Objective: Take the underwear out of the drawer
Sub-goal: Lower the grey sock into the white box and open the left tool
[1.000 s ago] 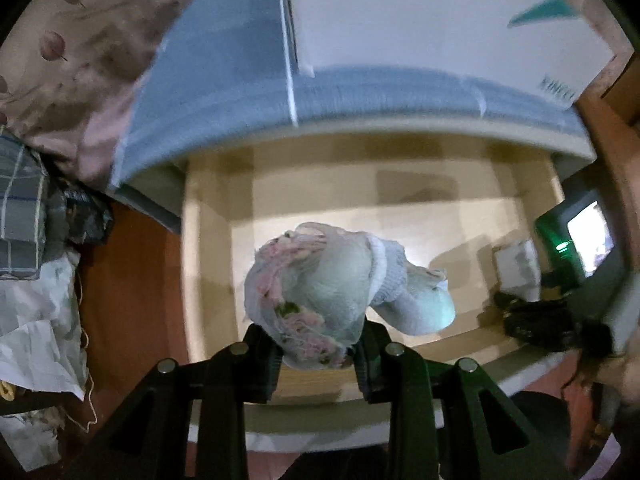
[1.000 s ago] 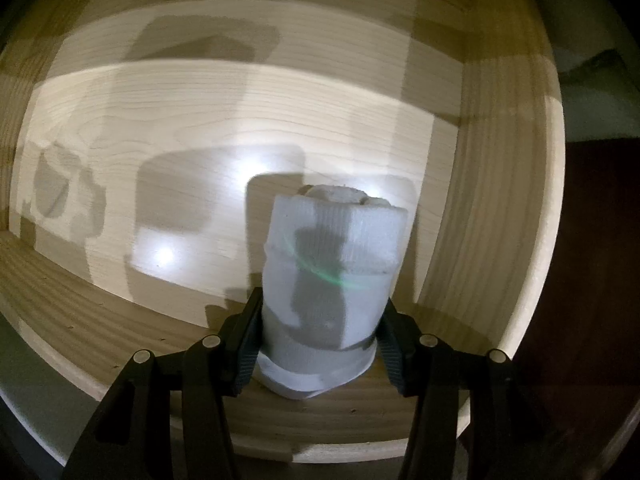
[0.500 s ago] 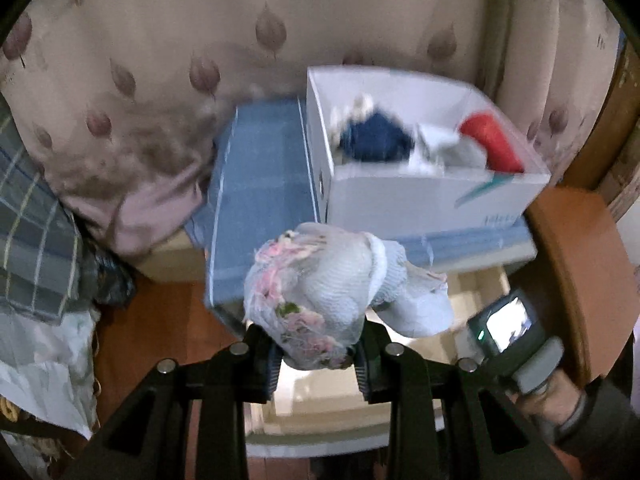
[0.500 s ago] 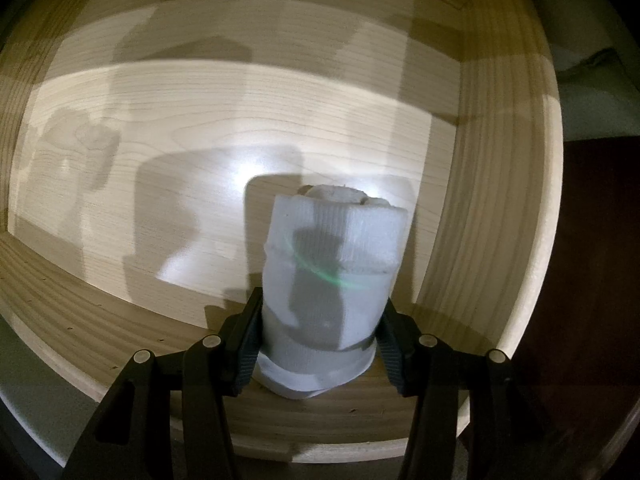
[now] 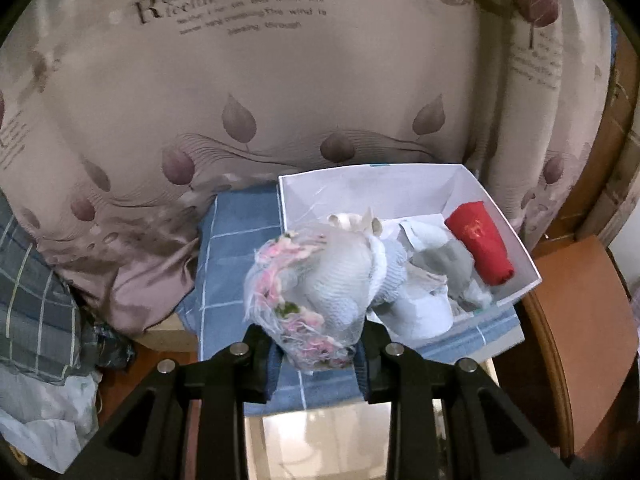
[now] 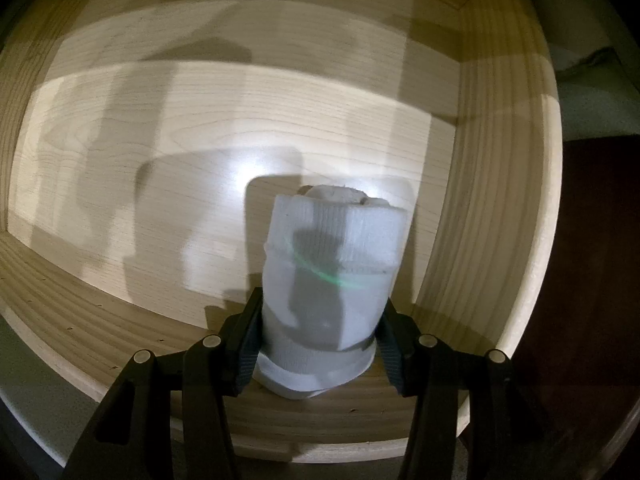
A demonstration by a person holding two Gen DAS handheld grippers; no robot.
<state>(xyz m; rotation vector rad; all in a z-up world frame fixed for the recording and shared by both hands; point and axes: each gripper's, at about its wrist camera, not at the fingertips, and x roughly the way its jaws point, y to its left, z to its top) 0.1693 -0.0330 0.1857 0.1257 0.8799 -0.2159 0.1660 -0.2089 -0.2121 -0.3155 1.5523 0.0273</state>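
— What do the two tools look like?
— The left hand-held gripper (image 5: 316,354) is matte black, its angular fingers joined by open triangular struts with round silver screw heads.
— And the other?
— The right hand-held gripper (image 6: 318,350) matches it, with ribbed dark pads (image 6: 250,344).

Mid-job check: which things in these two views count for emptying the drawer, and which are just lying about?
Job:
left gripper shut on pink-floral white bundle
right gripper shut on white rolled bundle
pale wooden drawer
white cardboard box

Lying about:
red rolled cloth
leaf-print curtain
blue checked cloth
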